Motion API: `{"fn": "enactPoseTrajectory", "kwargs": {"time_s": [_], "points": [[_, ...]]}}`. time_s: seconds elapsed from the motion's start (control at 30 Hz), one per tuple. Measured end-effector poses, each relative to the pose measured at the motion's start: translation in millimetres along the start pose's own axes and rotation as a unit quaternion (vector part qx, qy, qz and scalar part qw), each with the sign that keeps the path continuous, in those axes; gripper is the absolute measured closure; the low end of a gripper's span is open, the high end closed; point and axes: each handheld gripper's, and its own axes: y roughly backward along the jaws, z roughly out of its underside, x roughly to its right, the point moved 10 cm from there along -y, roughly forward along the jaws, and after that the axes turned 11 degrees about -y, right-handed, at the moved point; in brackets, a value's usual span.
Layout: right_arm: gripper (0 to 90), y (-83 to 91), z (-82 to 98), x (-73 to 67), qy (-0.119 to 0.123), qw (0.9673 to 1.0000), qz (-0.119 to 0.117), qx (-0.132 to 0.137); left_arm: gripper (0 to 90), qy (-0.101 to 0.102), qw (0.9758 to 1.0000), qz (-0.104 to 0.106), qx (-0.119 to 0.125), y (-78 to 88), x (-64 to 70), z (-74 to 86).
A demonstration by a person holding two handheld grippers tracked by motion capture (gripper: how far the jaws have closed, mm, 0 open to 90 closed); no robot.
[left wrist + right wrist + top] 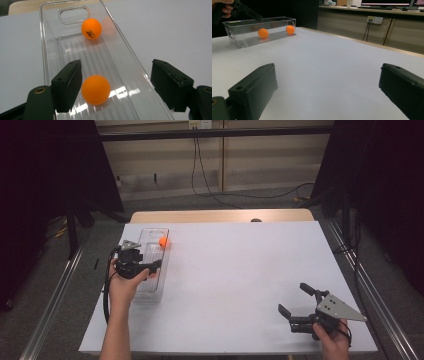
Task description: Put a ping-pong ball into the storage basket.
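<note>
Item: near orange ball (95,89), lying on the floor of the clear tray (130,67) at the table's left side. I hold my left gripper (116,82) just above it, jaws apart, no pad pressing on it; it lies close by one jaw, released. A far orange ball (91,28) lies along the tray's long axis, toward the handle cutout. My right gripper (327,92) idles spread wide, well apart on the bare white table (332,57).

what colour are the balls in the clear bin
Both balls are orange, clearest in the left gripper view.
</note>
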Motion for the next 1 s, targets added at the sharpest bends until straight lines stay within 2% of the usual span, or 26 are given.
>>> {"fn": "enactPoseTrajectory", "kwargs": {"time_s": [0.2, 0.37, 0.4, 0.43, 0.63, 0.8, 0.9, 1.0], "points": [[1.0, 0.7, 0.8, 0.6, 0.0, 1.0, 0.0, -0.002, 19.1, 0.002, 1.0, 0.004, 0.004, 3.6, 3.0, -1.5], [1.0, 0.5, 1.8, 0.7, -0.001, 1.0, -0.001, -0.004, 18.2, -0.004, 1.0, 0.004, 0.005, 8.5, 5.0, -0.5], [1.0, 0.3, 1.7, 0.5, 0.0, 1.0, -0.002, -0.005, 18.2, -0.006, 0.9998, 0.003, 0.021, 11.4, 5.7, -2.0], [1.0, 0.3, 1.7, 0.4, 0.001, 1.0, -0.002, -0.005, 18.2, -0.005, 0.9996, 0.006, 0.026, 12.3, 6.6, -2.3], [1.0, 1.9, 1.1, 0.6, -0.002, 1.0, -0.002, -0.003, 17.0, -0.007, 0.9992, 0.018, 0.034, 16.3, 12.2, 0.2], [1.0, 2.1, 0.9, 1.2, -0.004, 1.0, -0.002, -0.002, 14.4, -0.008, 0.9993, 0.018, 0.03, 17.5, 15.9, 3.6], [1.0, 2.0, 1.2, 1.0, -0.003, 1.0, -0.003, -0.003, 13.0, -0.011, 0.9986, 0.023, 0.046, 19.7, 19.1, 2.1], [1.0, 2.2, 0.8, 0.9, -0.004, 1.0, -0.003, -0.002, 13.1, -0.006, 0.9982, 0.033, 0.05, 19.9, 22.3, 4.2]]}}
